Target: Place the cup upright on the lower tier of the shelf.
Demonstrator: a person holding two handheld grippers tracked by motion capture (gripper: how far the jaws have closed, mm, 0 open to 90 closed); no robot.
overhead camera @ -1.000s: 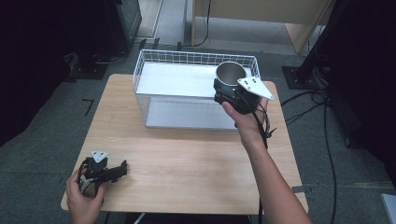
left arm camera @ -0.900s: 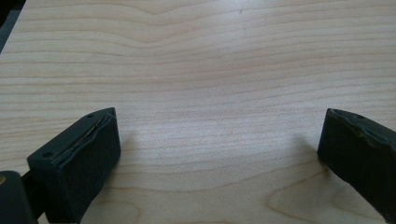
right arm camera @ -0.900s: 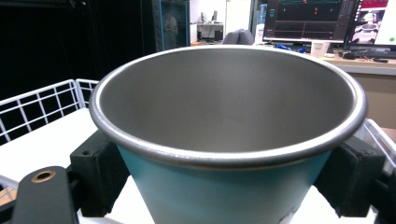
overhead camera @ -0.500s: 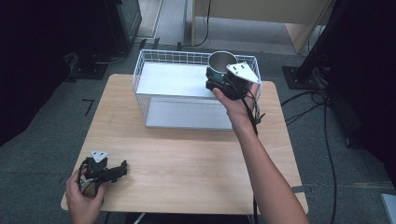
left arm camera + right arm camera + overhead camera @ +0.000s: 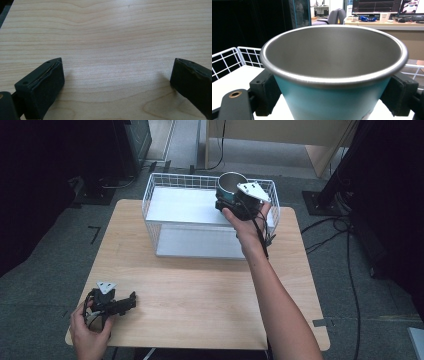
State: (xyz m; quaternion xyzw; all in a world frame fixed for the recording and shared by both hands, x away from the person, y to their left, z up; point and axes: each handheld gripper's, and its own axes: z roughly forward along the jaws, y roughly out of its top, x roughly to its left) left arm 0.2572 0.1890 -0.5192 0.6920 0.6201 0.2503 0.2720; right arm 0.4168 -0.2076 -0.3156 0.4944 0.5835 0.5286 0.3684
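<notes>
Since a second ago my right gripper (image 5: pixel 235 202) has carried the cup (image 5: pixel 229 184) away from me and toward the left, from the right rim of the white wire basket (image 5: pixel 165 187) to over the basket's far right corner. The cup stays upright, mouth up. My left gripper (image 5: pixel 120 305) has not moved; it sits low at the near left corner of the wooden table (image 5: pixel 200 285), in my left hand (image 5: pixel 90 332).

Right gripper view: both jaws press the teal wall of the cup (image 5: pixel 334 75) from either side, just under the steel rim. Clenched on it. The white basket wire (image 5: pixel 227 60) runs behind and below.

Left gripper view: jaws spread wide, bare wood grain (image 5: pixel 112 37) between them, nothing held.

Hard to make out: the cup's base is cut off at the bottom of the right gripper view, and in the high view the gripper and my right hand (image 5: pixel 247 222) cover its lower part, so I cannot tell whether it touches the basket's white floor or hangs above it. Grey plate (image 5: pixel 252 191) hides the gripper body.
</notes>
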